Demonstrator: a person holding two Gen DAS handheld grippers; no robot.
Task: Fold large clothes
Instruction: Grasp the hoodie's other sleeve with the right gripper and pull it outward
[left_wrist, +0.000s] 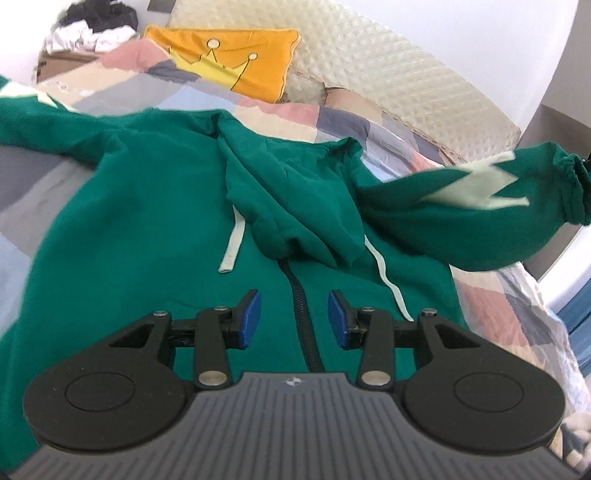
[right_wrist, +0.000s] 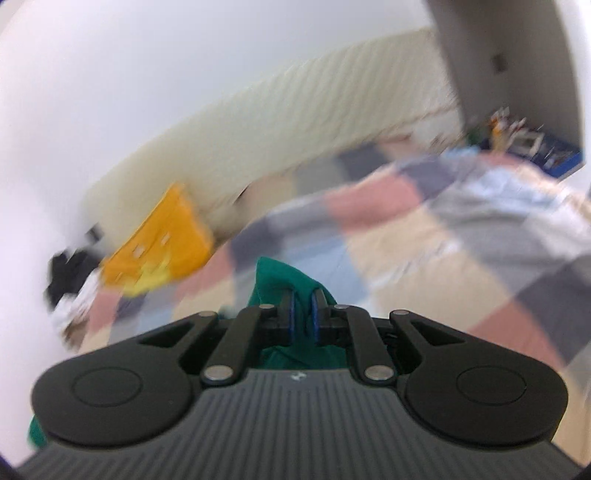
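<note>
Green fleece, zip-fronted: the hoodie lies face up on the patchwork bed, hood slumped over the zip, pale drawstrings trailing. The left gripper hovers above the zip, jaws apart and empty. One star-patched sleeve hangs lifted off the bed. An orange cushion leans against the quilted headboard. Only the blurred right wrist view shows the right gripper, jaws clamped on green cloth.
</note>
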